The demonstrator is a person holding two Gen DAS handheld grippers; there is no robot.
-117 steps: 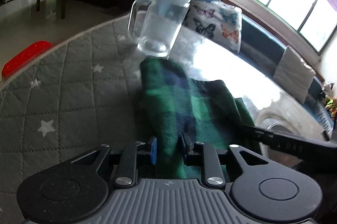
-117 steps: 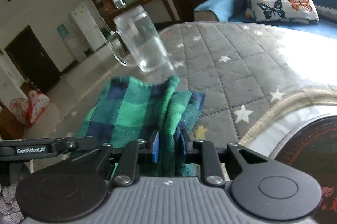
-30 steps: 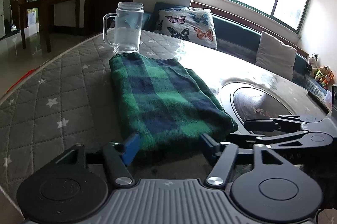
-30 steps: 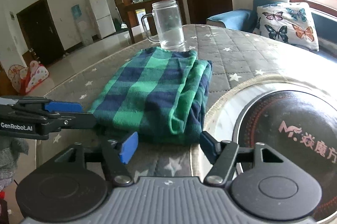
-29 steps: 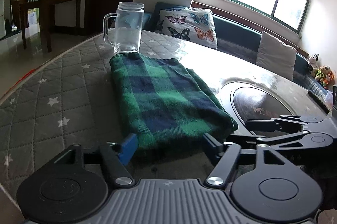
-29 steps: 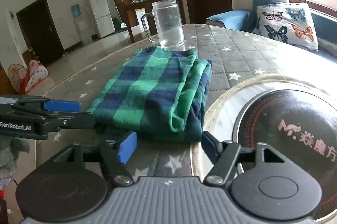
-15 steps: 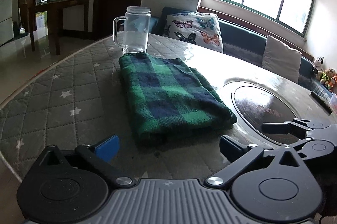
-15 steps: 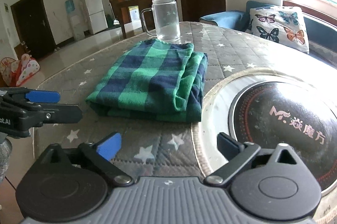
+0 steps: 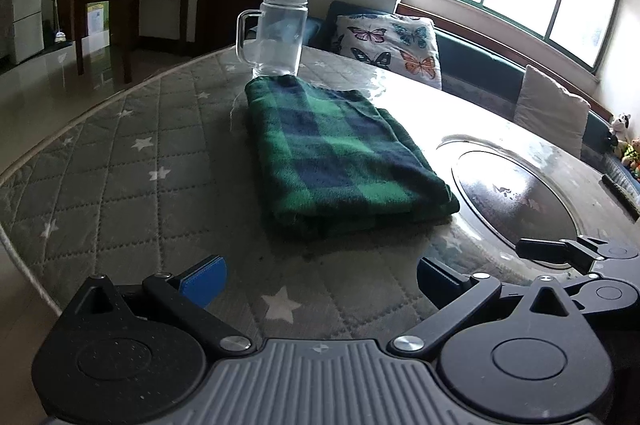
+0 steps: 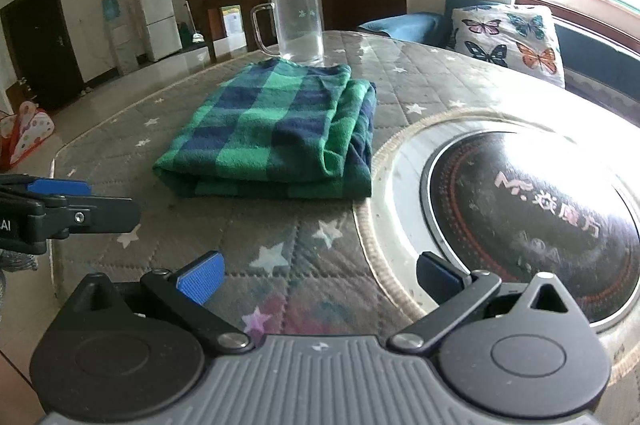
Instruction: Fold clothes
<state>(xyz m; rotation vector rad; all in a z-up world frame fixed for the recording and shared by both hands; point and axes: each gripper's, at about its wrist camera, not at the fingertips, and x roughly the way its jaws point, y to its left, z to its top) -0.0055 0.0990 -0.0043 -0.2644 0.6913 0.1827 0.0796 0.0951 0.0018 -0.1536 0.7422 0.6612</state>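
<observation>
Cloth (image 10: 276, 133), the green-and-blue checked piece, lies folded in a flat stack on the quilted table cover (image 9: 120, 161), its far edge just in front of the glass mug (image 9: 280, 33). A second ago both grippers sat close at its near edge; now they are drawn back. The left gripper (image 9: 320, 277) and right gripper (image 10: 318, 277) have just been opening and now gape wide, holding nothing. The fold looks finished (the underside layers are hidden).
</observation>
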